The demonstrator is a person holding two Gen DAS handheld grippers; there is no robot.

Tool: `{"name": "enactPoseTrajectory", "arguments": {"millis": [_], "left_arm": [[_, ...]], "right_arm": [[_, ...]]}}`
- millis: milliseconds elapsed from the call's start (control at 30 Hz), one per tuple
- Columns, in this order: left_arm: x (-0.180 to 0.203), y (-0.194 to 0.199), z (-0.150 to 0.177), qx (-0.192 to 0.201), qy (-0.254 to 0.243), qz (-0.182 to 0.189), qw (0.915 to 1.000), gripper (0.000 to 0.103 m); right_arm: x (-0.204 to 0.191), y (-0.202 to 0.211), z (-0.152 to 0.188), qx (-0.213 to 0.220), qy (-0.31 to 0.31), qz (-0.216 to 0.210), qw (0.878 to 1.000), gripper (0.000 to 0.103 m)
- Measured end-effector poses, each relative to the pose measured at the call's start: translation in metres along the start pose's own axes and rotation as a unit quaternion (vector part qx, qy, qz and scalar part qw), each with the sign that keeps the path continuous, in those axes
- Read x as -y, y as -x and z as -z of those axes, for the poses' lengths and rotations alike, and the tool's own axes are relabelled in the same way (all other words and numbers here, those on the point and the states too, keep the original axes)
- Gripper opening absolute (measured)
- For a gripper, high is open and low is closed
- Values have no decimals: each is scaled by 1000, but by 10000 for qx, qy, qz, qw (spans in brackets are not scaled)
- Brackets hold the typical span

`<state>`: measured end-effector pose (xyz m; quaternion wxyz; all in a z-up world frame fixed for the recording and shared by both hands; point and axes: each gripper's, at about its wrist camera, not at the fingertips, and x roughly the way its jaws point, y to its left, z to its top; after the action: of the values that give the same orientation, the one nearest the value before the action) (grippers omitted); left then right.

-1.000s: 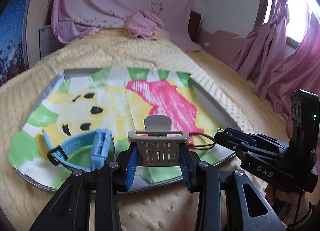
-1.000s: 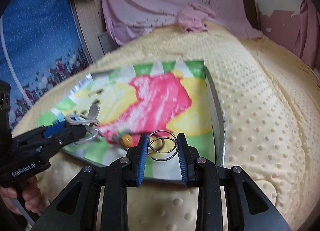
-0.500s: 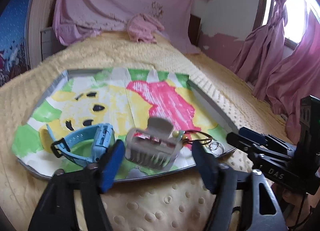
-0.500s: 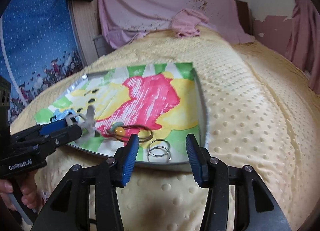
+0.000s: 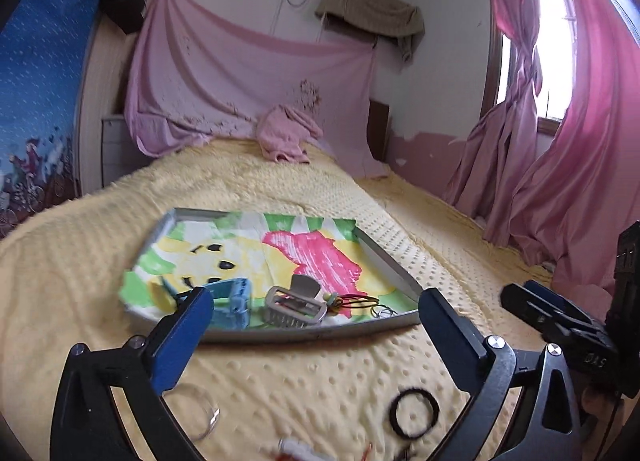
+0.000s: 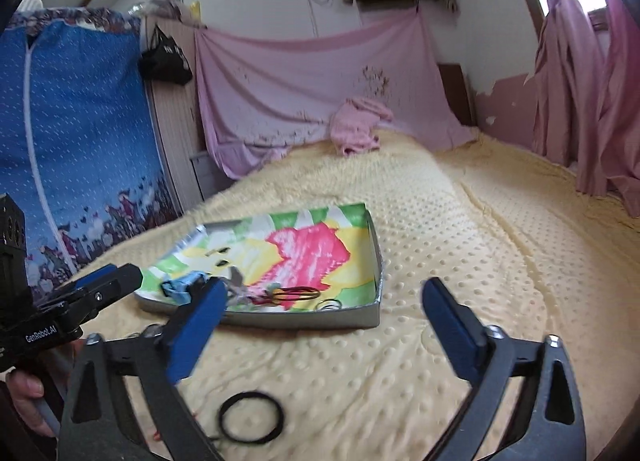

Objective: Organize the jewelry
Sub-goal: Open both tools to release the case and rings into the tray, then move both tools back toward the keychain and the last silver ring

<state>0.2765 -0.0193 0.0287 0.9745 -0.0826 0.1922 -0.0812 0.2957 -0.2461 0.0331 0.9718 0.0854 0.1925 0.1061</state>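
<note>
A big bed with a bumpy yellow blanket (image 5: 320,373) fills the room. On it sits a flat metal tray with a bright painted paper inside (image 5: 376,251). The tray looks stiff and light.

The left gripper (image 5: 310,311) and the right gripper (image 6: 324,301) both hang above the blanket, on the near side of the tray. Their blue jaws have just been opening, and now they stand wide apart with nothing between them.

Along the near edge of the tray lie the small things. The blue plastic watch with a bendy strap (image 5: 230,301) is on the left. It looks light and rubbery, so its strap is a good place to pinch. Next to it is the grey plastic hair claw with teeth (image 5: 294,307). It looks hard and light, and I think a squeeze across its flat sides would hold it best. Beside the claw is a thin dark hair tie with a little bead (image 5: 360,301), soft and floppy. By the corner sit two small silver wire rings (image 6: 329,305). They look slippery and easy to drop.

On the blanket, outside the tray, lies a black round hair band (image 6: 251,416). It looks soft and stretchy, so pinching one side of the loop should do. A clear see-through bangle (image 5: 202,413) lies there too, hard and smooth.
</note>
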Motion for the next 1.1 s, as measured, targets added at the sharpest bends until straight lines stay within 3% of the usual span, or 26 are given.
{"name": "enactPoseTrajectory", "arguments": {"millis": [233, 600, 900, 1100], "left_arm": [[-4, 55, 24, 193, -221, -187, 9994, 103], [-5, 92, 61, -40, -385, -234, 9990, 103], [-11, 88, 77, -272, -350, -292, 9986, 103], [-14, 66, 85, -781, -388, -298, 9957, 103]], "right_arm": [[-13, 60, 23, 123, 76, 98, 9998, 102], [-15, 107, 65, -339, 19, 427, 9985, 102], [-19, 106, 74, -572, 189, 505, 9969, 102], [-14, 83, 85, -1035, 64, 446, 9936, 101]]}}
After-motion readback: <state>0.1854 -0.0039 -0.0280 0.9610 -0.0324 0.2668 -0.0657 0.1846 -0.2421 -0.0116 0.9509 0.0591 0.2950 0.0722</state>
